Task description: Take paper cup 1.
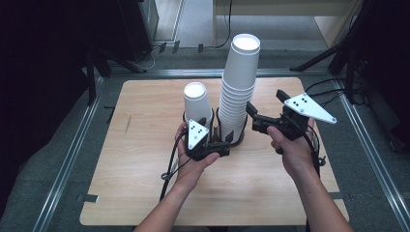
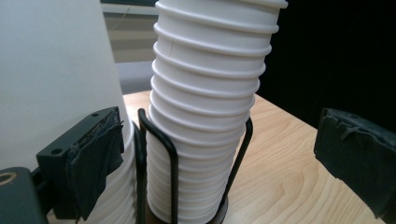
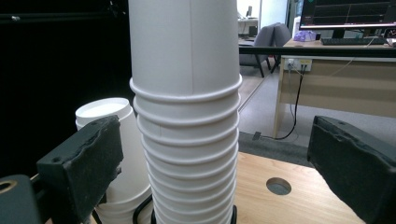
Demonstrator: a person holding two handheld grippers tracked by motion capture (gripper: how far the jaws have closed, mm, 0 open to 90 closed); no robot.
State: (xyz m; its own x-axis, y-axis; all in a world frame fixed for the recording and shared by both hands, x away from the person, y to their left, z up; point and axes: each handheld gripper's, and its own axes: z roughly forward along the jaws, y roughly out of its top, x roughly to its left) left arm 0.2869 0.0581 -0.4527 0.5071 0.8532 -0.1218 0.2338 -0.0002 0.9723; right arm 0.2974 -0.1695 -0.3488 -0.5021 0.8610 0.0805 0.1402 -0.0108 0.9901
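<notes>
1. Tall stack of white ribbed paper cups (image 1: pixel 239 92), upside down and nested, standing upright in a black wire holder (image 1: pixel 231 140) near the middle of the light wooden bench (image 1: pixel 145 193).
2. Shorter stack of white paper cups (image 1: pixel 197 104), just left of the tall one in the high view, seated in its own ring of the same black wire holder; close beside each other, contact between the two stacks not possible to judge.
3. Left gripper (image 1: pixel 218 145), black with a grey three-cornered plate on top, held low at the near side of the holder, pointing toward the base of the stacks.
4. Left fingers (image 2: pixel 95 158) spread wide and released in the left gripper view: one padded finger right beside the shorter stack's lower rims, the other well off to the far side, the tall stack's lower section and a wire upright standing between them, nothing clamped.
5. Right gripper (image 1: pixel 266 107), black with a grey plate, held higher, just right of the tall stack at mid-height in the high view.
6. Right fingers (image 3: pixel 86 163) likewise parted and released in the right gripper view: tall stack centred between them with clear gaps on both sides, no pad pressing on any cup.
7. Round hole (image 3: pixel 279 185) in the bench surface beyond the tall stack, seen in the right gripper view.
</notes>
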